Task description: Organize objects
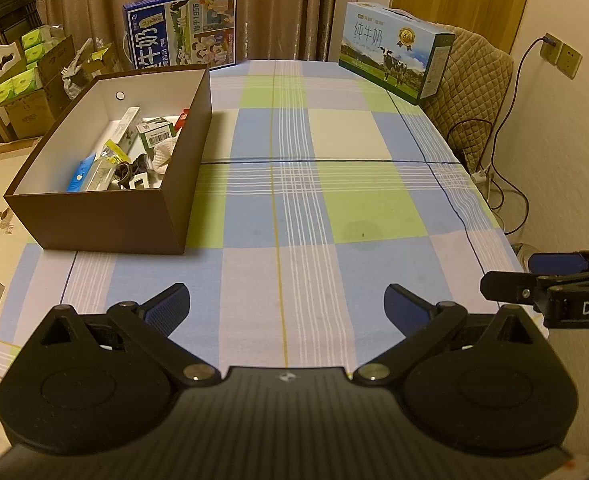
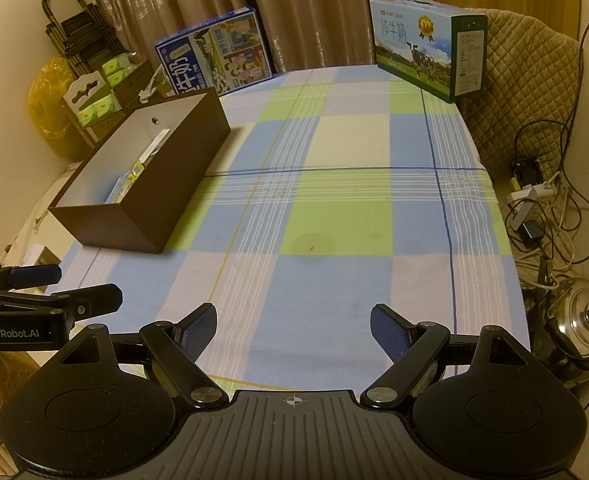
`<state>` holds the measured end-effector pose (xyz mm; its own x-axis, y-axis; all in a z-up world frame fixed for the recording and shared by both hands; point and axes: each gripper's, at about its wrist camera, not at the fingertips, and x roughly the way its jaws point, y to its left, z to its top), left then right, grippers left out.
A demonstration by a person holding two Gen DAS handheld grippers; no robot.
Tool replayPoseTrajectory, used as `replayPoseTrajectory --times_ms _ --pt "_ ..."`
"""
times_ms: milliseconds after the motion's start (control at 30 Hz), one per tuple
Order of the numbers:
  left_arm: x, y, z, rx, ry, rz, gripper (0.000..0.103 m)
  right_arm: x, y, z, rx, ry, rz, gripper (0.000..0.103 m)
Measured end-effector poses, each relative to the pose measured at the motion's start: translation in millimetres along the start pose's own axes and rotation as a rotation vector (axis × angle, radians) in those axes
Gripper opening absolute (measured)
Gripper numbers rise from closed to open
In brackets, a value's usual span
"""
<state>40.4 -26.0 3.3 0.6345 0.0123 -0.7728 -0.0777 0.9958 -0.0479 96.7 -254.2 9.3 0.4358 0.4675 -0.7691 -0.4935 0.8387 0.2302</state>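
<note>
A brown box [image 1: 106, 224] with a white inside stands on the left of the checked tablecloth [image 1: 334, 184]. It holds several small items: packets, a green carton [image 1: 156, 134], a white cloth and dark bits. My left gripper [image 1: 286, 310] hovers open over the near edge of the table, with nothing between its blue pads. In the right wrist view the same brown box [image 2: 142, 196] sits at the left, and my right gripper [image 2: 293, 334] is open and empty over the cloth. Each gripper shows at the edge of the other's view.
Two milk cartons stand at the far end: a blue one [image 1: 182, 28] on the left and a green-and-white one [image 1: 394, 52] on the right. A quilted chair [image 2: 530, 80], cables and a steel kettle [image 2: 578, 320] lie off the table's right side. Boxes crowd the floor at left.
</note>
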Motion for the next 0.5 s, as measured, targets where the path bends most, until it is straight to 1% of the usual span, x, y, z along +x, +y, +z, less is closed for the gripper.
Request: replayPoseTrajectory --times_ms 500 --pt "-0.4 3.3 1.0 -0.011 0.001 0.003 0.102 5.9 7.3 1.3 -0.009 0.008 0.006 0.082"
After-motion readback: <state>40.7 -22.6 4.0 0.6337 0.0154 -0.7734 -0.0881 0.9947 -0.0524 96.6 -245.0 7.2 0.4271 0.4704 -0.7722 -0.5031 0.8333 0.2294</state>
